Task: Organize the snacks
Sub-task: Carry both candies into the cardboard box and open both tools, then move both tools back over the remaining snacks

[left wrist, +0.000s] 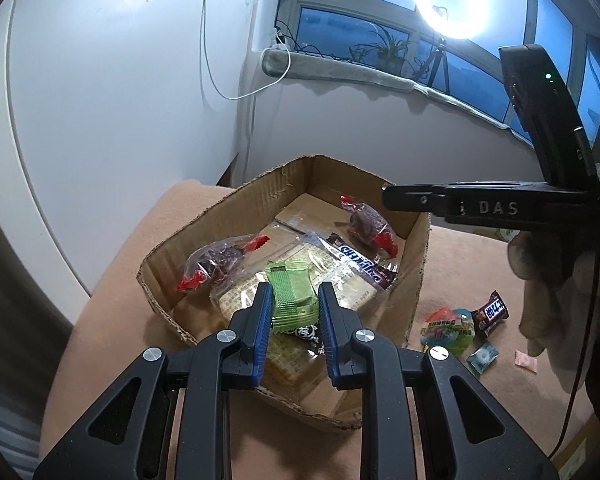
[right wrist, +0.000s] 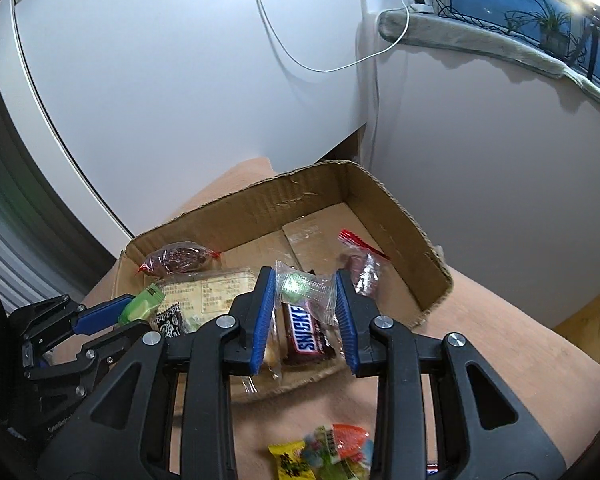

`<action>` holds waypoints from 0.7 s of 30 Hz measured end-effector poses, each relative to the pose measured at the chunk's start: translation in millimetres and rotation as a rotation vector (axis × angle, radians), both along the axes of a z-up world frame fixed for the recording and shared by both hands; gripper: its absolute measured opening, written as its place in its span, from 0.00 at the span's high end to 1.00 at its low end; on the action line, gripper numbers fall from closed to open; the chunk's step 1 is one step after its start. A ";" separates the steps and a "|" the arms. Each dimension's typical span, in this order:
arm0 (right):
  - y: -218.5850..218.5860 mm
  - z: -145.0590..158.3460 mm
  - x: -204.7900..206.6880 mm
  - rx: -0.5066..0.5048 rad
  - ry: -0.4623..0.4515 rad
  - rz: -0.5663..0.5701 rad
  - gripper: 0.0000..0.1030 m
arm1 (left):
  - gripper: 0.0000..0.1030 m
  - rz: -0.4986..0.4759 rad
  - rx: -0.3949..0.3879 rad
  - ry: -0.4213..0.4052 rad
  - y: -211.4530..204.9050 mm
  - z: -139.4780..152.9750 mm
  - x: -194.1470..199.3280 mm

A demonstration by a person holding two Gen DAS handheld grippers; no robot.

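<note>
My left gripper is shut on a green wafer packet and holds it over the near part of a cardboard box. In the right wrist view this gripper shows at the left with the green packet. My right gripper is shut on a clear-wrapped candy above the box. The box holds a Snickers bar, a clear biscuit pack and two red-ended dark sweets.
Loose snacks lie on the peach cloth right of the box: a small Snickers, a jelly cup, a round mint, a pink sweet. More packets lie near me. White wall and windowsill behind.
</note>
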State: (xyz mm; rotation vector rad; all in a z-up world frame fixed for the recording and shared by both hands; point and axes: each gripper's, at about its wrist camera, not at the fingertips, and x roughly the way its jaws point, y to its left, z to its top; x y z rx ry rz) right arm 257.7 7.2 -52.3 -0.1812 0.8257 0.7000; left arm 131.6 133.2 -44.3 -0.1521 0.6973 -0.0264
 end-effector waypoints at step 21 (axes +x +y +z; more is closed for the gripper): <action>-19.3 21.3 -11.7 0.002 -0.058 -0.049 0.20 | 0.58 0.018 -0.002 -0.017 -1.3 9.9 -9.7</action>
